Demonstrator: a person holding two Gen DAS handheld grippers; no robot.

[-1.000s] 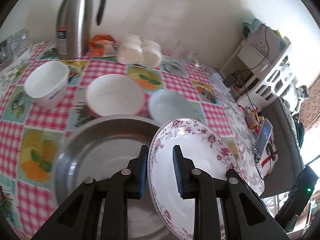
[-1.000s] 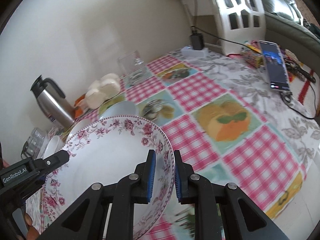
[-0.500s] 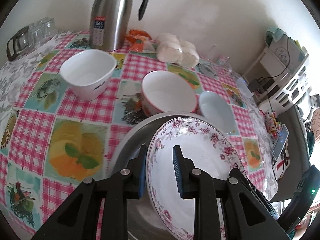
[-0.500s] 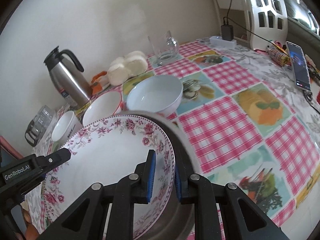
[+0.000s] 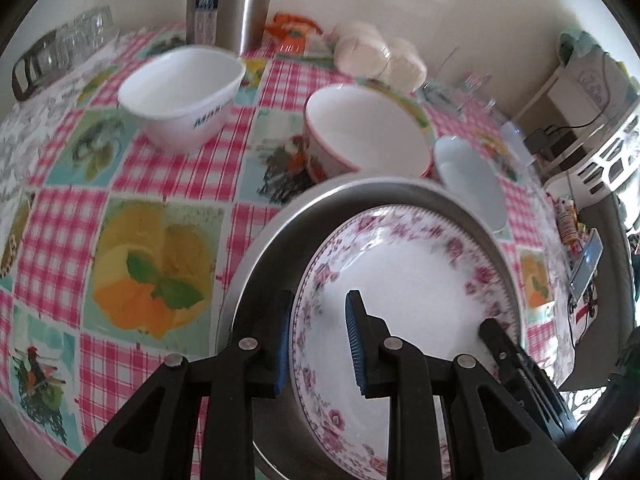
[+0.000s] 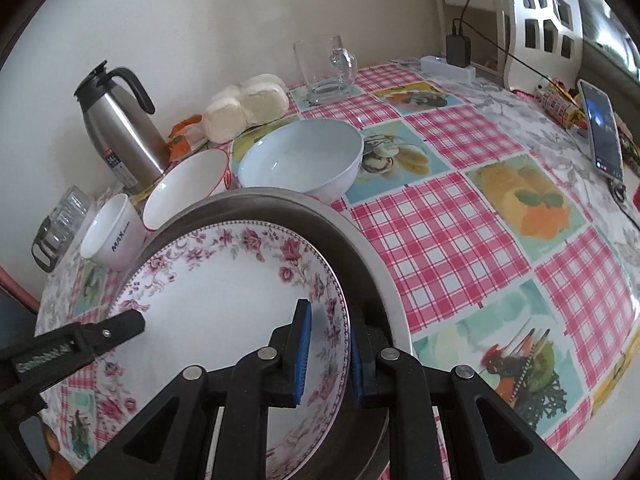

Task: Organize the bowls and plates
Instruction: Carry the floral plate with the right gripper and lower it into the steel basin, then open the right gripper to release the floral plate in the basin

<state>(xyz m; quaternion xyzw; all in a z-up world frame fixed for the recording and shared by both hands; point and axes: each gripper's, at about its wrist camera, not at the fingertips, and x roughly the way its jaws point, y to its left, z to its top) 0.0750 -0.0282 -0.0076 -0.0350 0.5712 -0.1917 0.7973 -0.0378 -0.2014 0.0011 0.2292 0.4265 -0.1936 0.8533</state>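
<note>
A white plate with a pink floral rim [image 5: 412, 280] [image 6: 224, 292] is held low over a wide metal plate [image 5: 276, 236] [image 6: 320, 208], inside its rim; whether they touch I cannot tell. My left gripper [image 5: 319, 296] is shut on the floral plate's left rim, and one of its fingers [image 6: 120, 326] shows in the right wrist view. My right gripper [image 6: 329, 320] is shut on the opposite rim. Behind the metal plate stand a white square bowl [image 5: 180, 92] [image 6: 112, 236], a red-rimmed bowl [image 5: 360, 132] [image 6: 188, 188] and a pale blue bowl [image 5: 468, 176] [image 6: 300, 160].
A steel thermos [image 6: 120, 128], wrapped buns [image 6: 244, 108] and a glass mug [image 6: 324, 68] line the wall. A rack of glasses [image 5: 60, 52] sits at the far left. A phone [image 6: 604, 132] lies near the right table edge, by a white shelf [image 6: 536, 20].
Both grippers have carried the floral plate down and across until it sits centred over the metal plate. The bowls and thermos now look closer. Both grips stayed shut.
</note>
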